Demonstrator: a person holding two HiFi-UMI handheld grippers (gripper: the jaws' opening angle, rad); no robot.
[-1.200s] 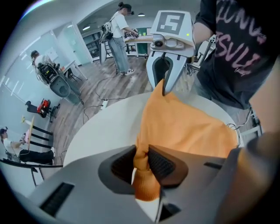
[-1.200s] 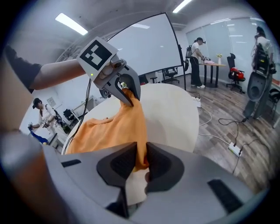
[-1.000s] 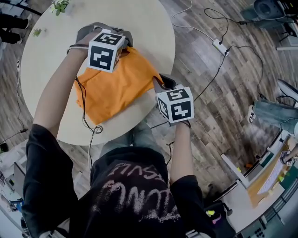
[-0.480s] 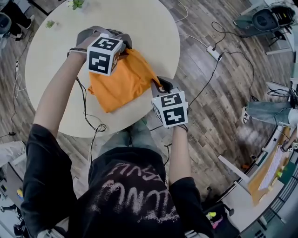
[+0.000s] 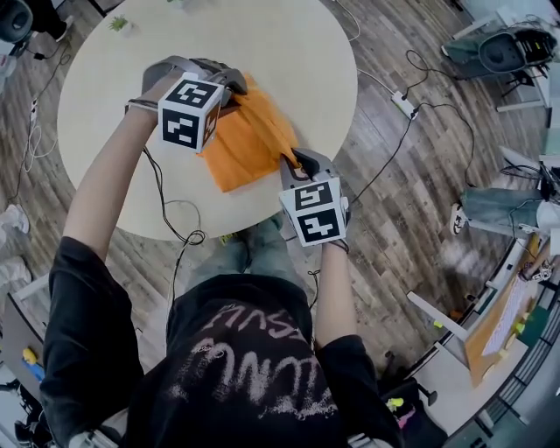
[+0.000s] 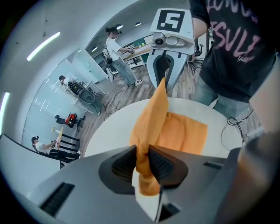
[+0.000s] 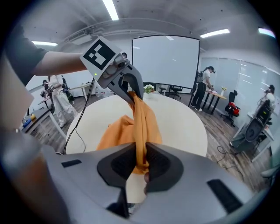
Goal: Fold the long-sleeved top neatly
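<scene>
An orange long-sleeved top [image 5: 249, 140] hangs stretched between my two grippers over the round table [image 5: 289, 52], its lower part still lying on the tabletop. My left gripper [image 5: 229, 83] is shut on one edge of the top [image 6: 146, 135], at the far left of the cloth. My right gripper [image 5: 296, 160] is shut on the opposite edge [image 7: 141, 131], near the table's front rim. Each gripper view shows the raised fold running as a taut ridge to the other gripper [image 6: 165, 72] [image 7: 127, 85].
Black cables [image 5: 171, 223] trail over the table's near edge. A power strip [image 5: 404, 103] and cords lie on the wooden floor to the right. A small plant [image 5: 118, 24] stands at the table's far left. Other people work at desks in the room [image 7: 203, 85].
Both grippers have lifted and carried the top's held edge away from me across the table. The cloth has doubled over itself and covers less of the tabletop now.
</scene>
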